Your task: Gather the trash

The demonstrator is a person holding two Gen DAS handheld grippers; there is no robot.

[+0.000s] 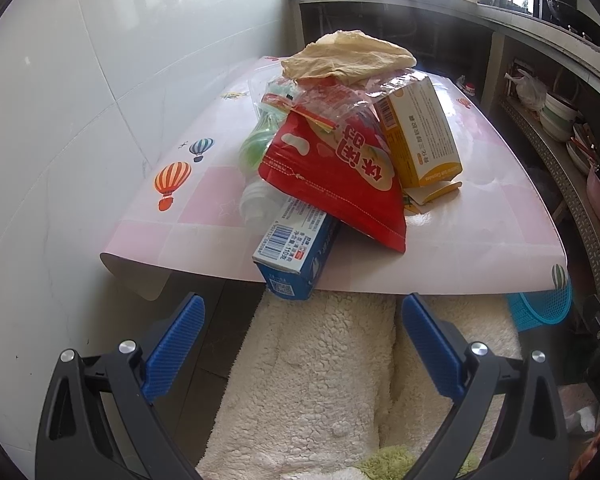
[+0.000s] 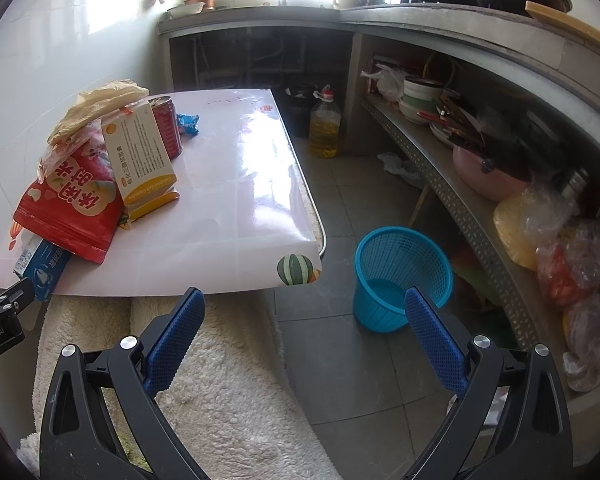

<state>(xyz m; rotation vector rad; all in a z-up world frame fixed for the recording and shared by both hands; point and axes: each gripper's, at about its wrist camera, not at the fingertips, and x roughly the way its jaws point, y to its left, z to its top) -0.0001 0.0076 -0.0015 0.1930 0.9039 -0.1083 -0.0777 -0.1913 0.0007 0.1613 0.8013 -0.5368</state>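
Trash pile crowding the table's near-left corner, right half bare, basket open-topped on clear floor beside the table's near-right corner

White-tiled wall (sunlit), grey floor

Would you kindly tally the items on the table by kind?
Cardboard boxes: 2, blue toothpaste box, yellow medicine box
Bags and wrappers: 3, red snack bag, clear plastic bag, blue wrapper
Plastic bottles: 1
Red cans: 1
Crumpled beige paper: 1
Total: 8
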